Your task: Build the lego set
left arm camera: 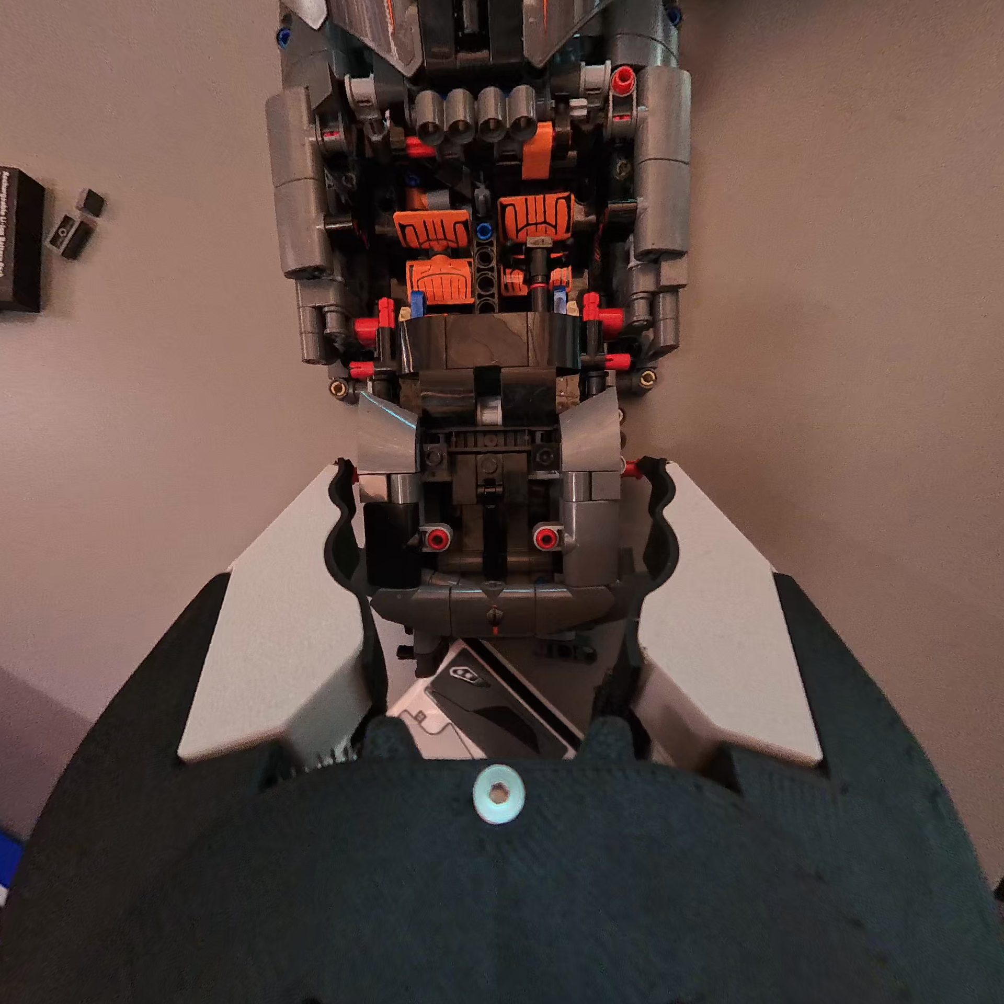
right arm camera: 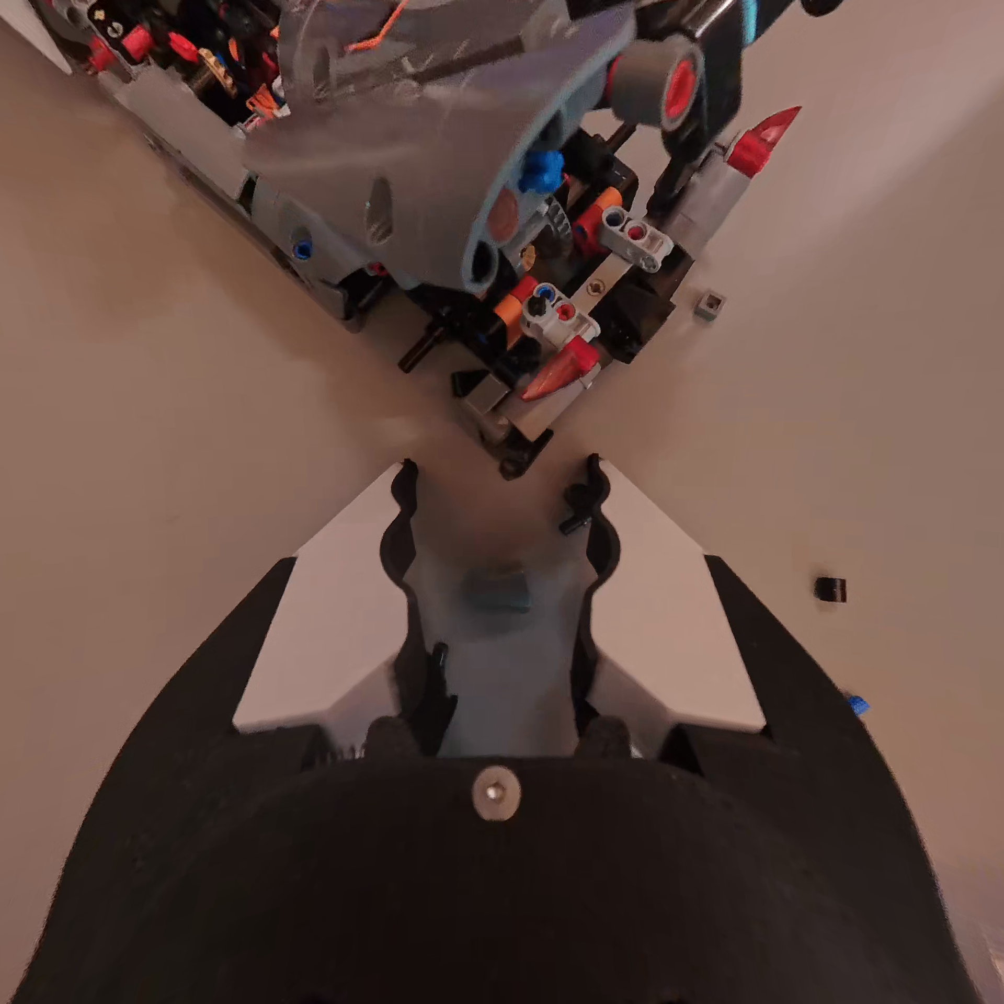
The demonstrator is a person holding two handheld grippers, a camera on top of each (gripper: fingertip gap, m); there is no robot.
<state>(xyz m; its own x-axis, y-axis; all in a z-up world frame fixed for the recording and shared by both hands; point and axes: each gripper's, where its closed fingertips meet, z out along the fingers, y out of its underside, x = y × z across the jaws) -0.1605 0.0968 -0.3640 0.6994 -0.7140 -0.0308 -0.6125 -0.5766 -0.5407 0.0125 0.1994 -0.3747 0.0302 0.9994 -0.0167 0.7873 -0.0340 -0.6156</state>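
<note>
The lego car (left arm camera: 478, 261) is grey and black with orange seats and red pins, and it lies on the beige table. In the left wrist view its nose points at me. My left gripper (left arm camera: 500, 472) is shut on the car's nose, with one finger on each side. In the right wrist view the car's rear (right arm camera: 543, 304), with its red tail pieces, lies diagonally just ahead of my right gripper (right arm camera: 500, 462). The right gripper is open and holds nothing. A blurred grey brick (right arm camera: 497, 592) shows on the table between its fingers. A small black connector (right arm camera: 578, 508) lies against the right finger.
A printed sheet (left arm camera: 489, 706) lies under the car's nose. A black box (left arm camera: 19, 239) and two small dark pieces (left arm camera: 76, 223) lie to the left. Loose parts lie right of the car's rear: a grey stud (right arm camera: 710, 307), a black piece (right arm camera: 830, 589) and a blue pin (right arm camera: 857, 706). The grey stud (right arm camera: 710, 307) is closer to my right gripper, around 7 cm from its tips; the left tips are 20 cm off.
</note>
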